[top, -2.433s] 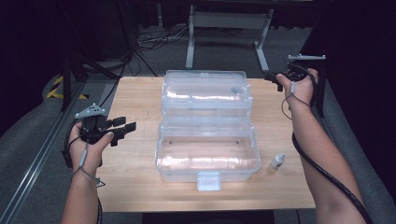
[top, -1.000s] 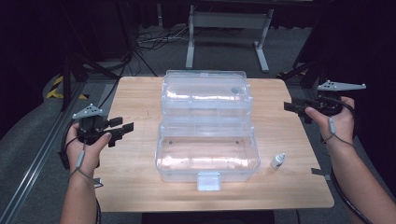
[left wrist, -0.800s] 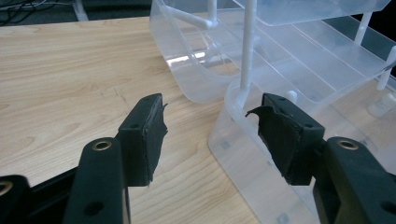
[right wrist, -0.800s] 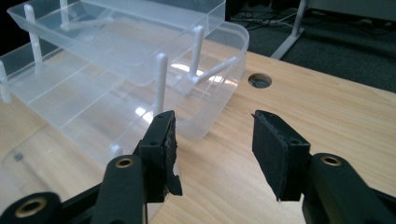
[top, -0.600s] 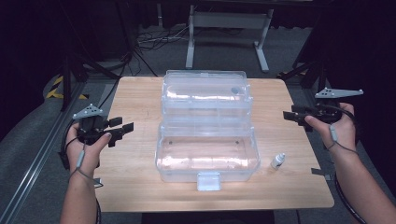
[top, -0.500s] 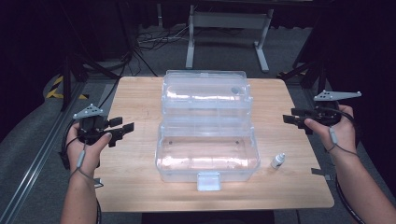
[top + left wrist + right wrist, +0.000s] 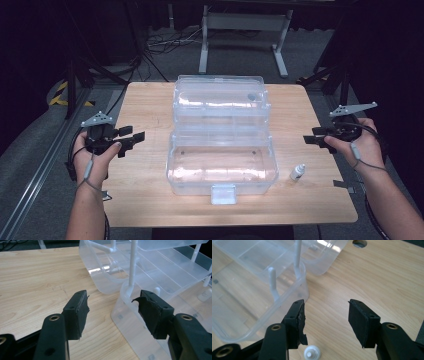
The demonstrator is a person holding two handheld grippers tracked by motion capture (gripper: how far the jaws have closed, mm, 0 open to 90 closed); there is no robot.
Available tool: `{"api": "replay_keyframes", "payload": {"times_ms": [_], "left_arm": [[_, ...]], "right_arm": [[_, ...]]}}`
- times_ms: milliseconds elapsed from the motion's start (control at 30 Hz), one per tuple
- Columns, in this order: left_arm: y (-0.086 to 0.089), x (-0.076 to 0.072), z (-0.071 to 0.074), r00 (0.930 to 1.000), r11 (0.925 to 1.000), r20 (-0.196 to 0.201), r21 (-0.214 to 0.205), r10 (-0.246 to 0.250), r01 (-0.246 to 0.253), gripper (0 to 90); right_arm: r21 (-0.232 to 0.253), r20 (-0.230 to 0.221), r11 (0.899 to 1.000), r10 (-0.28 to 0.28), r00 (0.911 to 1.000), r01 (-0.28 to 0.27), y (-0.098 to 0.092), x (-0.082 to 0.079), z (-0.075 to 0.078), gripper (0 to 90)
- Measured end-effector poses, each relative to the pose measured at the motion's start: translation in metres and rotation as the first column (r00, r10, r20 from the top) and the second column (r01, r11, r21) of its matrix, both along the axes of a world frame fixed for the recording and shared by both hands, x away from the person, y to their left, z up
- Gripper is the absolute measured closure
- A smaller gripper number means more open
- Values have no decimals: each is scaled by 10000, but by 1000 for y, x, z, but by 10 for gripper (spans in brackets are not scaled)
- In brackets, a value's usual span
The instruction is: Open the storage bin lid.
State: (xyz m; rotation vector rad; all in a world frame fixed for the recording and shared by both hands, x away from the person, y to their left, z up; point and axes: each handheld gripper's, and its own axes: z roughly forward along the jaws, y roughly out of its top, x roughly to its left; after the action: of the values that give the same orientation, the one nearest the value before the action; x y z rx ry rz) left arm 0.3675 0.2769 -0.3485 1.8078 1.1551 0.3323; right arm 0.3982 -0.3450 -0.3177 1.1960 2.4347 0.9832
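Open clear box [image 7: 220, 145] blocks the table's [image 7: 145, 105] centre; side strips passable (small bottle [image 7: 297, 172] obstructs right).

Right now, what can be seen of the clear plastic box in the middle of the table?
The clear plastic box looks like a see-through tool case standing open on the wooden table. Its deep lower tub sits nearest the person, with a pale latch tab on the front wall. White struts carry a tray raised behind it, and the lid part lies beyond that. The tub looks empty. A small white bottle stands apart at its right; neither gripper touches the box.
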Motion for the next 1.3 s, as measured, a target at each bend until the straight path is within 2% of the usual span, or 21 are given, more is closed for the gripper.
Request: {"api": "replay_keyframes", "payload": {"times_ms": [67,100,167,200,267,400,600,933,1033,1300], "left_arm": [[0,0,0,10000,10000,-15,-5,-12,12,415],[0,1,-1,10000,10000,-13,8,-8,8,415],[-1,1,-1,10000,10000,-26,8,-19,19,415],[-1,1,-1,10000,10000,-36,5,-27,27,414],[-1,1,-1,10000,10000,-36,3,-34,34,414],[-1,1,-1,10000,10000,-36,5,-41,41,414],[0,1,-1,10000,10000,-28,-1,-49,49,414],[0,1,-1,10000,10000,-63,-20,-16,16,413],[0,1,-2,10000,10000,-74,-8,-19,19,412],[1,1,-2,10000,10000,-90,-5,-18,18,411]], "right_arm": [[-96,-69,9999,42,10000,-43,0,0,0,479],[-303,-378,9993,220,9990,-232,0,1,-1,476],[-358,-454,9989,291,9985,-307,1,1,-2,473],[-588,-776,9961,617,9951,-664,1,2,-4,476],[-650,-891,9949,705,9935,-764,2,3,-5,480],[-1181,-1538,9848,1083,9822,-1271,6,4,-11,491],[-1424,-2085,9766,1294,9694,-1610,10,4,-18,499],[-1813,-2582,9625,1515,9542,-2018,17,3,-28,500],[-1961,-2832,9538,1673,9444,-2278,20,3,-32,515],[-2265,-3116,9399,1786,9333,-2555,24,3,-40,529]]}}
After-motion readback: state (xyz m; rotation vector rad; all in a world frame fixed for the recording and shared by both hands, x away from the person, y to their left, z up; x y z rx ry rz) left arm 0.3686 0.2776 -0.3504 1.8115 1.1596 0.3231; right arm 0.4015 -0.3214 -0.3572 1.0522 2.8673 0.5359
